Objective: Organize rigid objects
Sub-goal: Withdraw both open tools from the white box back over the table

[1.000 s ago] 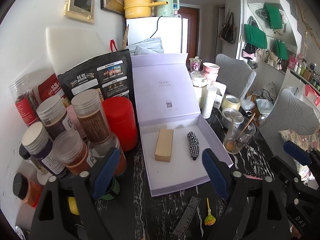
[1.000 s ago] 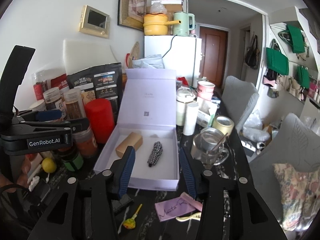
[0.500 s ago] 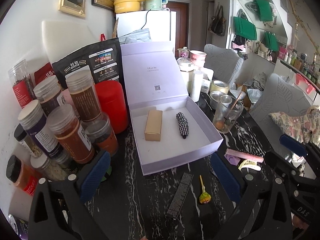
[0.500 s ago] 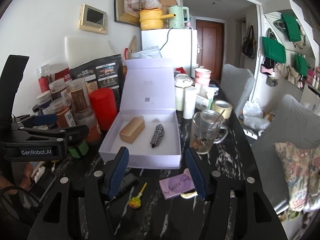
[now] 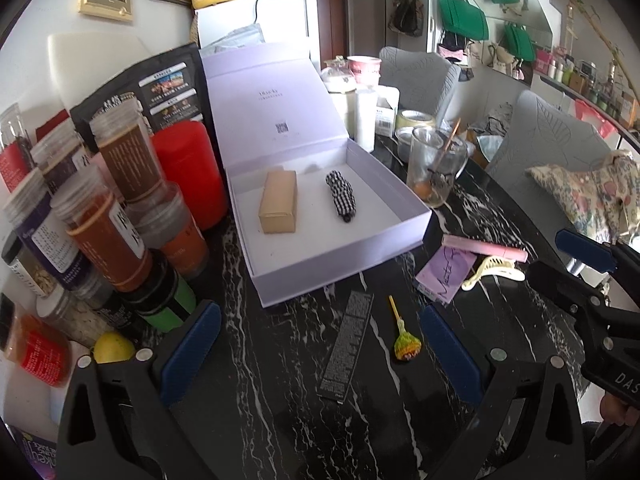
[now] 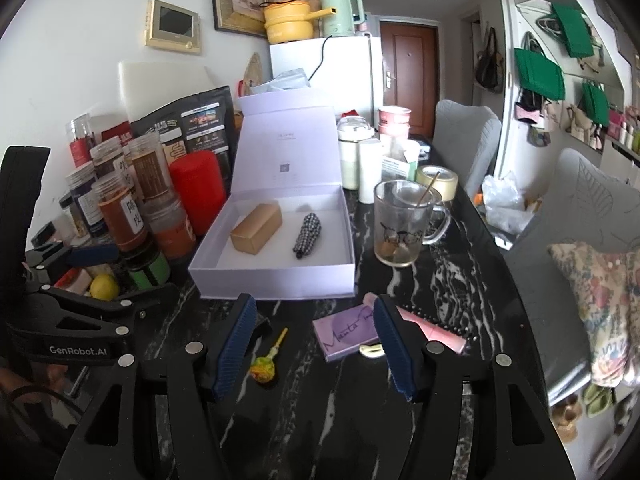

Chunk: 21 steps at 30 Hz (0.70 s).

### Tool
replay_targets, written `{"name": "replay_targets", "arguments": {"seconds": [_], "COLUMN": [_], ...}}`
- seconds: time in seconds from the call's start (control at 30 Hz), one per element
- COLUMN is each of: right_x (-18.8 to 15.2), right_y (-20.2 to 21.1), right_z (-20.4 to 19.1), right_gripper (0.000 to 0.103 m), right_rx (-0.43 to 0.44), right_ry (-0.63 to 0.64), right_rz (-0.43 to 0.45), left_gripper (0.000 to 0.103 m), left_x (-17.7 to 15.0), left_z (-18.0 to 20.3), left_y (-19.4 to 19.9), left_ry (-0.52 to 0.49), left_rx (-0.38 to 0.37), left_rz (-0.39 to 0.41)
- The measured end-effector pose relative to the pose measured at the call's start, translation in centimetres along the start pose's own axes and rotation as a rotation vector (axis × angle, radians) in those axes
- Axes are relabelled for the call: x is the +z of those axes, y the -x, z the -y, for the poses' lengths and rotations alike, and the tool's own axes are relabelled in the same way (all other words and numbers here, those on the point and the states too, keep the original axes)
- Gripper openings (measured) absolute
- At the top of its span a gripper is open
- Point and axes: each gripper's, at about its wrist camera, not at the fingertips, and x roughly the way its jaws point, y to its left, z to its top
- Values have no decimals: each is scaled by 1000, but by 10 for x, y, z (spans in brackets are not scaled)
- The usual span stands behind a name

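Observation:
An open lilac box [image 5: 340, 256] [image 6: 276, 280] holds a tan carton [image 5: 278, 202] [image 6: 257, 229] and a checkered clip [image 5: 341, 197] [image 6: 307, 234]. On the black marble table in front lie a long black box [image 5: 347, 346], a lollipop [image 5: 405, 340] [image 6: 266, 366], a purple card box [image 5: 446, 274] [image 6: 348, 330], a pink box [image 5: 484, 243] [image 6: 436, 330] and a cream hair claw [image 5: 494, 270] [image 6: 370, 350]. My left gripper [image 5: 316, 344] is open and empty above the black box. My right gripper [image 6: 316, 340] is open and empty near the purple box.
Spice jars [image 5: 108, 216], a red canister [image 5: 188, 172] and a yellow ball [image 5: 113, 347] crowd the left. A glass mug [image 6: 400, 224] with a stick, a tape roll [image 6: 438, 182] and cups stand right of the box. Chairs [image 6: 584, 216] sit beyond the table's right edge.
Both grippers have pulled back from the lilac box toward the table's near edge, bringing the loose items in front of the box into view. Both stay open.

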Motion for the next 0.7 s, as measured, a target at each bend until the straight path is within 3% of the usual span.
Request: {"name": "replay_targets", "arguments": {"seconds": [0.7], "right_x": [-53], "right_y": [-46], "right_z": [-5], "right_gripper": [61], "right_rx": [97], "right_ry": [-56], "right_rz": [-152], "left_gripper": [102], "left_x": [-45], "left_z": [-3], "left_y": [-53], "left_ry": [10], "left_rx": [-40], "left_rz": [-154]}}
